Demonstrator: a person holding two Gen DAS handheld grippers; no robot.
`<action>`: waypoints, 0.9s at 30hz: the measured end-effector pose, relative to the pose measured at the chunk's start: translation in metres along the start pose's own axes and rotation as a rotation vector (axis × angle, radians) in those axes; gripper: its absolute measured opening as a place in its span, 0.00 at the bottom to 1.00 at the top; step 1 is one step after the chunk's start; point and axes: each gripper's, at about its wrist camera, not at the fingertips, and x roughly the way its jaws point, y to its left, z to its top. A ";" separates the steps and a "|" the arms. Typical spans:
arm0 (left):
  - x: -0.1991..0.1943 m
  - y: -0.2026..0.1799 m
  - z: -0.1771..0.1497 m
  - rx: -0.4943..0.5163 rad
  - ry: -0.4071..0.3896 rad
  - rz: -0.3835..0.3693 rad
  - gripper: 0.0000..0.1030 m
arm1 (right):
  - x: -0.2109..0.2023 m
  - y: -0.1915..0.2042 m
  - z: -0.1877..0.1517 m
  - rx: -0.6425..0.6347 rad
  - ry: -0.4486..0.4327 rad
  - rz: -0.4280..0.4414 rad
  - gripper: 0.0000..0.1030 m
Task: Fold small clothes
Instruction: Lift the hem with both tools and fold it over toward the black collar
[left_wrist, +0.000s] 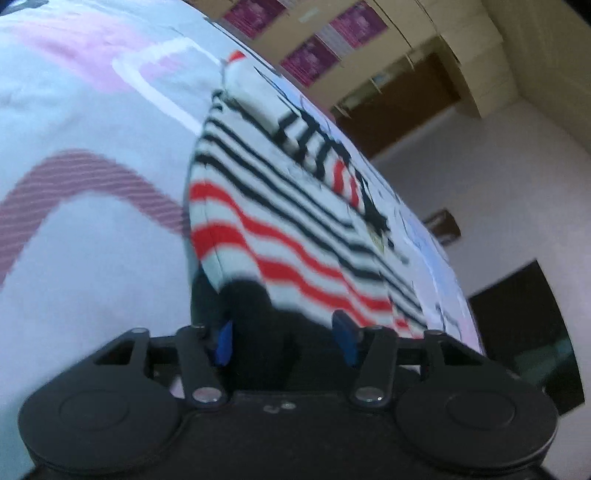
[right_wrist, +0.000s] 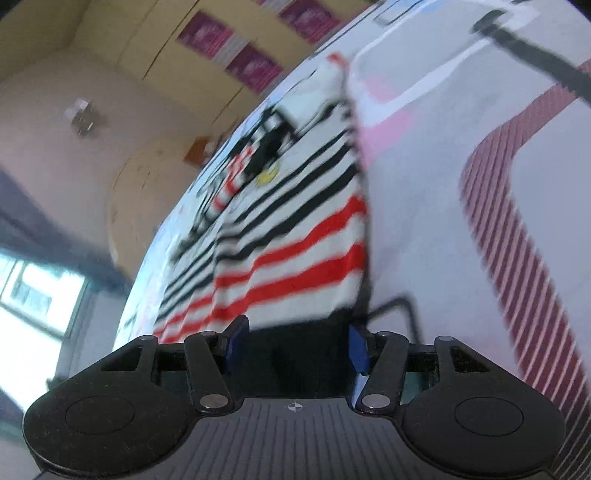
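Left wrist view: small white knit garment with black and red stripes (left_wrist: 295, 221) lies flat on white bedsheet with pink and maroon bands (left_wrist: 81, 122). Left gripper (left_wrist: 284, 341) at garment's near hem, blue pads half apart; hem edge seems to sit between them, blur hides contact. Right wrist view: right gripper (right_wrist: 297, 345) at near hem likewise, gap middling, grip unclear. Cardboard boxes with magenta labels (right_wrist: 255, 66) behind bed.
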 end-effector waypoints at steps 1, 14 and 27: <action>-0.004 -0.002 -0.007 0.031 -0.009 0.010 0.45 | -0.001 -0.001 -0.007 -0.010 0.015 0.002 0.29; -0.003 0.000 -0.011 -0.002 -0.055 0.053 0.08 | -0.012 0.006 -0.009 -0.062 -0.066 0.037 0.04; -0.031 -0.038 0.054 -0.008 -0.253 0.002 0.07 | -0.027 0.051 0.060 -0.161 -0.235 0.073 0.04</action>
